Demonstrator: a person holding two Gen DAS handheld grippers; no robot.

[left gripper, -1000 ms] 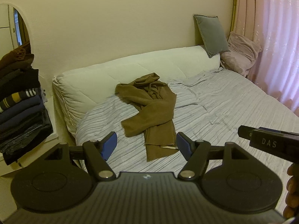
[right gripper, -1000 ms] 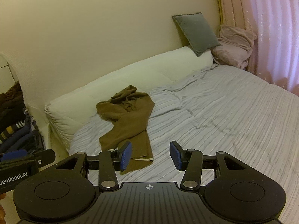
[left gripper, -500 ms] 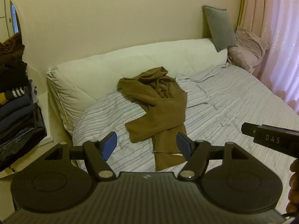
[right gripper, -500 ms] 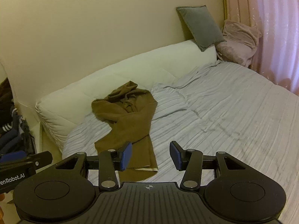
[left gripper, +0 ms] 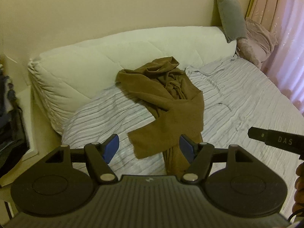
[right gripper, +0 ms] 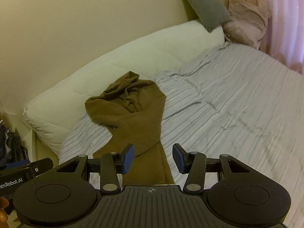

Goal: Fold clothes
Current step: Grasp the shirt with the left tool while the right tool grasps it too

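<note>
The brown garment [left gripper: 167, 102] lies crumpled on the bed [left gripper: 237, 102]; both tools, left [left gripper: 149, 147] and right [right gripper: 153, 157], are held spread above its near end, so an approach is judged.

We see dim, warm yellowish light | daylight glows through the pink curtain [left gripper: 285, 38] | fisheye bends edges, dark corners | slight motion blur.

plain brown garment [left gripper: 167, 102] on a grey-striped bedspread [left gripper: 237, 102], grey cushion [left gripper: 229, 15], pink curtain [left gripper: 285, 28].
</note>
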